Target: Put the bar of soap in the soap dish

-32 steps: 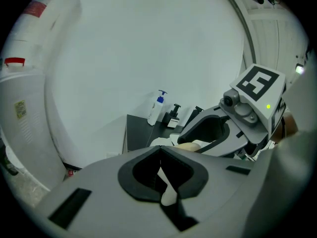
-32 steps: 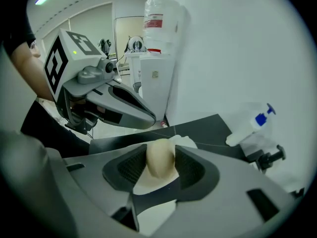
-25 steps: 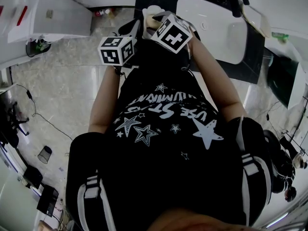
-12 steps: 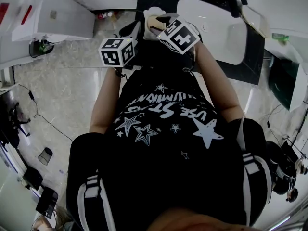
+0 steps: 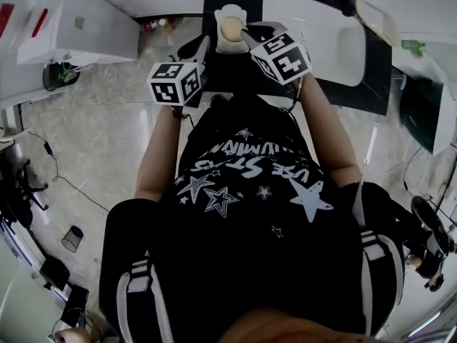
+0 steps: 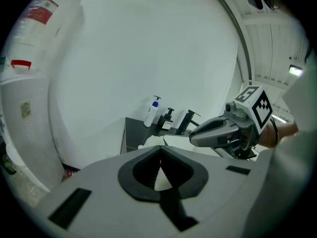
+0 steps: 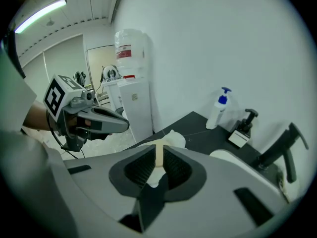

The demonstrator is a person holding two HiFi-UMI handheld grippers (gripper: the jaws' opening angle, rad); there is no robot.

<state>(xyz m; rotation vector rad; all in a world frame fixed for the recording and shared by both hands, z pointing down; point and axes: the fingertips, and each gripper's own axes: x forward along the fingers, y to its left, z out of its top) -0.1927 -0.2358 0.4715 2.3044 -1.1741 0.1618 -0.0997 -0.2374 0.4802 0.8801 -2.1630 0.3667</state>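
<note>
At the edge of the counter (image 7: 195, 125), the right gripper (image 7: 159, 151) has just closed its jaws on the soap (image 5: 231, 27) at the white dish (image 7: 173, 139), the left gripper (image 6: 161, 150) has its jaws together holding nothing, and a weak pinch could let the slippery soap fall on the floor (image 5: 93, 134).

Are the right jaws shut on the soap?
Shut on it. In the right gripper view, the right gripper has just been closing its jaws, and they press both sides of the bar of soap.
</note>
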